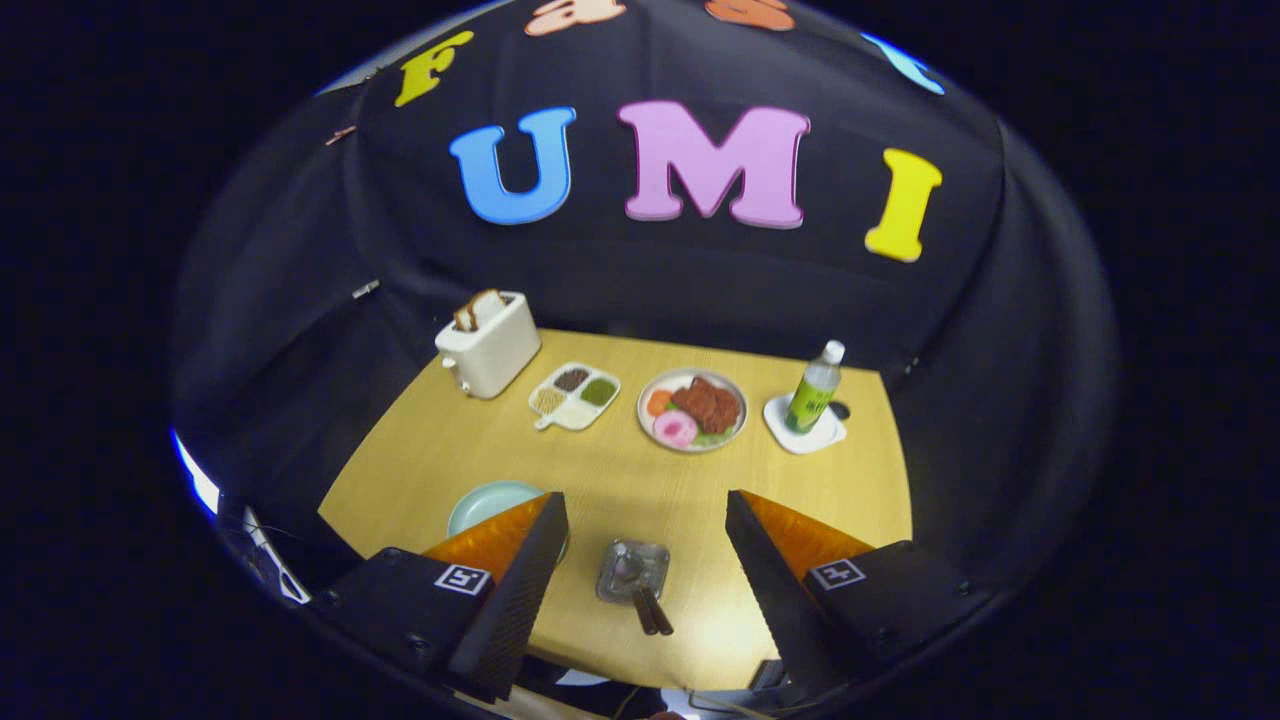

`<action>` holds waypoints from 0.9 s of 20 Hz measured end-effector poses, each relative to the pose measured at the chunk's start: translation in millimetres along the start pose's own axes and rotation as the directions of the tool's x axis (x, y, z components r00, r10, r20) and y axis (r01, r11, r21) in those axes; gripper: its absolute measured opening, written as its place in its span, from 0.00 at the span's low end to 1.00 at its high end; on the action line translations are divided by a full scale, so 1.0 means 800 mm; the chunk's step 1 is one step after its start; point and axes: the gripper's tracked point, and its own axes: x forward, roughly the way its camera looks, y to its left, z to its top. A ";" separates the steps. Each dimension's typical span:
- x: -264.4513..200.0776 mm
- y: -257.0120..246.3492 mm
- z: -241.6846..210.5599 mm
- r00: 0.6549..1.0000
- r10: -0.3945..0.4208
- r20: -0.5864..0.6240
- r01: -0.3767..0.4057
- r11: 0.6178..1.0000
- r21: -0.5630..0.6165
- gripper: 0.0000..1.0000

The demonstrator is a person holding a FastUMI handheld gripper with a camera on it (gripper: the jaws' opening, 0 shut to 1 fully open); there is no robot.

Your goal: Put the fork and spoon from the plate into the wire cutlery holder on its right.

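Note:
My gripper hangs open high above the wooden table, with nothing between its fingers. Below the gap, near the table's front edge, stands the wire cutlery holder. Two dark utensil handles lean out of it toward me, and a shiny spoon-like end shows inside it. To the holder's left lies a pale teal plate, partly hidden behind my left finger. The part of the plate that shows is bare.
Along the back of the table stand a white toaster with toast in it, a divided dish of condiments, a plate of food, and a green bottle on a white coaster.

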 end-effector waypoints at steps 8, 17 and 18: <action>-0.099 0.018 0.076 0.906 -0.043 0.421 0.054 0.998 -0.015 0.99; -0.105 0.042 0.049 0.867 0.015 0.498 -0.052 0.997 0.061 0.99; -0.100 0.041 0.044 0.876 0.025 0.481 -0.069 0.995 0.074 0.99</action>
